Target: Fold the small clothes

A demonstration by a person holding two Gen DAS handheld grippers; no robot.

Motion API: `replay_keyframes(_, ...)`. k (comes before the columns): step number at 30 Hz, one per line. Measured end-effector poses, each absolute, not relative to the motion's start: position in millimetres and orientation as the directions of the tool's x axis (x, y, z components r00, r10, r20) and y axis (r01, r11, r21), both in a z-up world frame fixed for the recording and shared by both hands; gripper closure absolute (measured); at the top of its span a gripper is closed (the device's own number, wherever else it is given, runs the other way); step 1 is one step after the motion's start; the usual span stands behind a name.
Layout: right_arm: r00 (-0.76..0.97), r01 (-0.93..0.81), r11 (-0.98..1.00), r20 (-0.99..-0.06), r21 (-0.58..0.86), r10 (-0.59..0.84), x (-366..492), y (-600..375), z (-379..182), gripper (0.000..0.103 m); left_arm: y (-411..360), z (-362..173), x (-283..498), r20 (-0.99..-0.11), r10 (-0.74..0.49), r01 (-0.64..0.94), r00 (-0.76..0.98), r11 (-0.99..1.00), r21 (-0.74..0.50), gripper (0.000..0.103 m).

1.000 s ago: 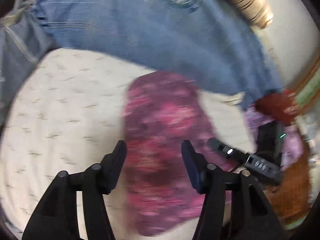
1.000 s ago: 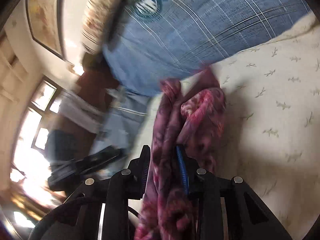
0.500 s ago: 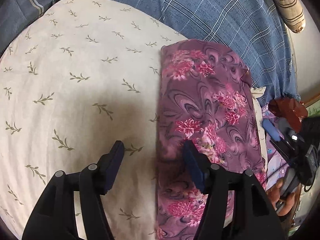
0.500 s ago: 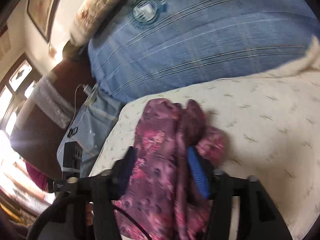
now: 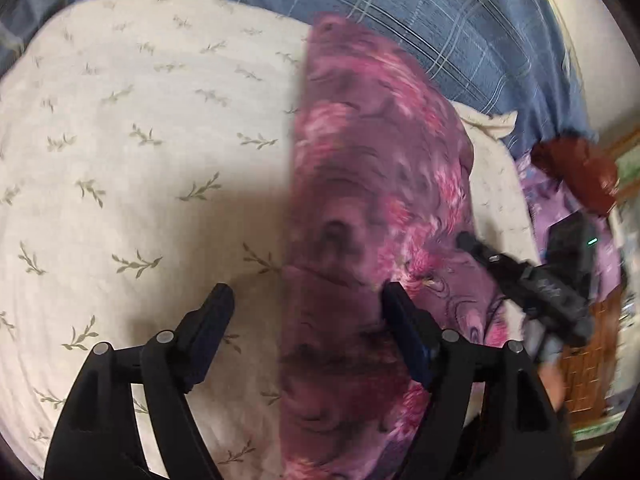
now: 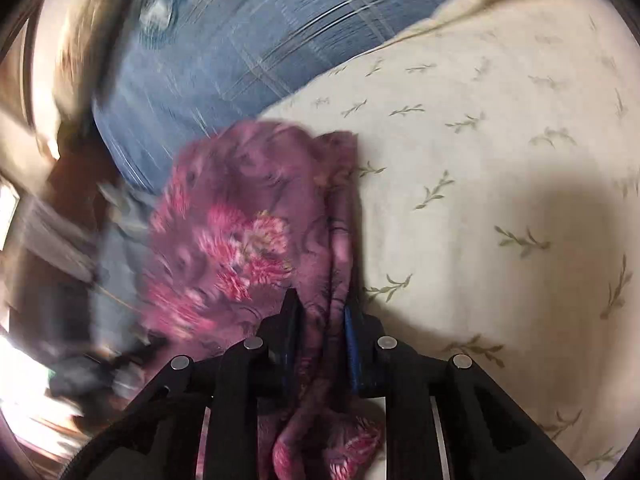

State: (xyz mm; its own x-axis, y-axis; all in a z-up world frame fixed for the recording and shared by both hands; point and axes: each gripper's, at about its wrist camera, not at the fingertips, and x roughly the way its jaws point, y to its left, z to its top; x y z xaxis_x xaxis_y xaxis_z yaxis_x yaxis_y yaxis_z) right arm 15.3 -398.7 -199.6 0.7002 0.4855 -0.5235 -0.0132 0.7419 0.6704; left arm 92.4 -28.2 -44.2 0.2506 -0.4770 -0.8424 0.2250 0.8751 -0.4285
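A purple floral garment lies folded lengthwise on the cream leaf-print bedspread. My left gripper hovers over its near end with jaws opening. The garment's left edge runs between the fingers, and neither pad presses on it. In the right wrist view the same garment bunches up at the bedspread's left side. My right gripper has its jaws closing on a gathered fold of it, the cloth pinched between both pads. The right gripper also shows as a dark shape at the garment's right edge in the left wrist view.
A blue plaid pillow lies behind the garment, also seen as the blue pillow in the right view. A dark red cloth and lilac fabric sit past the bed's right edge. Cream bedspread spreads to the right.
Both grippers have sunk toward the bed. My left jaws have spread wider over the garment's near end. My right jaws opened, then closed again on a gathered fold of the garment.
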Motion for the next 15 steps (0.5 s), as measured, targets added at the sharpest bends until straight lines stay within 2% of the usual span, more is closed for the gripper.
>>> replay_keyframes(2, 0.709, -0.026, 0.76, -0.524, 0.649, 0.472, 8, -393, -188, 0.075, -25, -36, 89, -0.834, -0.496, 0.242, 0.241, 0.863, -0.443, 0.026)
replay_keyframes(7, 0.748, -0.177, 0.731, -0.393, 0.659, 0.535, -42, -393, -160, 0.074, -15, -16, 70, -0.833, -0.481, 0.293, 0.273, 0.866, -0.404, 0.026)
replay_keyframes(9, 0.749, -0.205, 0.787, -0.424, 0.582, 0.509, -57, -378, -158, 0.072, -21, -22, 58, -0.855, -0.429, 0.327, 0.291, 0.885, -0.332, 0.026)
replay_keyframes(11, 0.721, -0.174, 0.847, -0.52, 0.503, 0.457, -63, -368, -175, 0.072, -32, -35, 46, -0.88, -0.342, 0.356, 0.331, 0.908, -0.219, 0.025)
replay_keyframes(12, 0.704, -0.128, 0.888, -0.59, 0.442, 0.396, -61, -361, -190, 0.064, -34, -40, 42, -0.879, -0.324, 0.359, 0.349, 0.913, -0.194, 0.023)
replay_keyframes(15, 0.727, -0.104, 0.84, -0.536, 0.532, 0.429, -60, -366, -202, 0.063, -29, -40, 39, -0.872, -0.308, 0.334, 0.381, 0.925, -0.18, 0.02)
